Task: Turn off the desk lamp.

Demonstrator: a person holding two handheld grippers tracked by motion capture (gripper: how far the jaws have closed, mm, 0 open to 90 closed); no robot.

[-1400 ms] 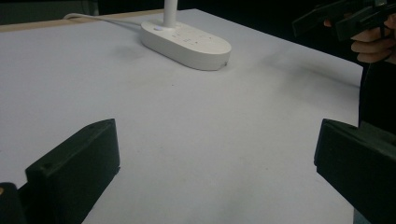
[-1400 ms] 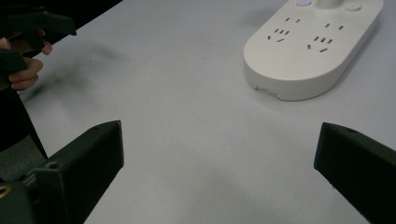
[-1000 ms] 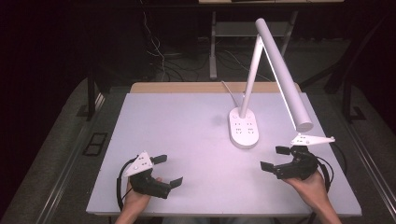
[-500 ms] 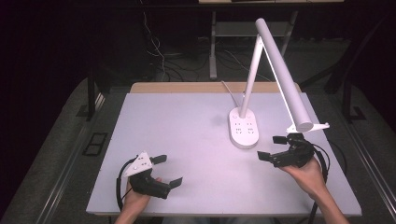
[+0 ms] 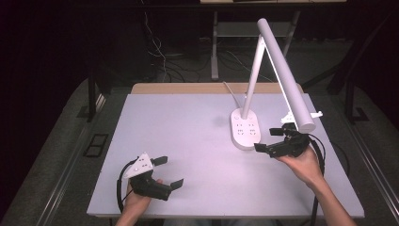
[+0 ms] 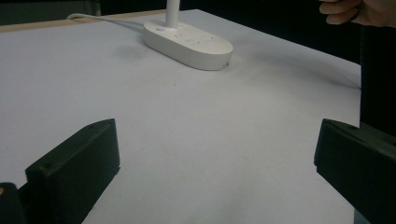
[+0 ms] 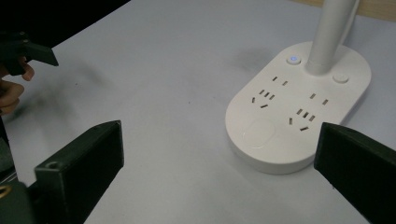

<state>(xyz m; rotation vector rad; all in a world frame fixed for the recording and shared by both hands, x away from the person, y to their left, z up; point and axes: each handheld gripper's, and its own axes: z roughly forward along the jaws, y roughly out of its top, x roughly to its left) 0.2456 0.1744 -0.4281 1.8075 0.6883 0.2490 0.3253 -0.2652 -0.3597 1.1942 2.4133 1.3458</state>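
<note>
A white desk lamp stands at the table's right rear, its oval base [image 5: 245,130] carrying socket slots and buttons, its folded arm [image 5: 282,70] reaching up and forward. My right gripper [image 5: 268,140] hovers open just right of the base, jaws pointing left at it. In the right gripper view the base [image 7: 299,105] lies between and beyond the spread jaws, a small blue-lit button [image 7: 293,59] by the stem. My left gripper [image 5: 169,172] rests open near the table's front left edge, nothing between its jaws. The lamp base [image 6: 187,43] sits far off in the left gripper view.
The pale grey table [image 5: 188,141] has a wooden strip along its back edge. The lamp's white cable [image 5: 230,90] runs off the back. Dark floor, cables and a metal stand lie behind. The lamp head [image 5: 301,113] overhangs my right hand.
My right gripper has moved forward and left toward the lamp base, lifting off the table. The left gripper has stayed put.
</note>
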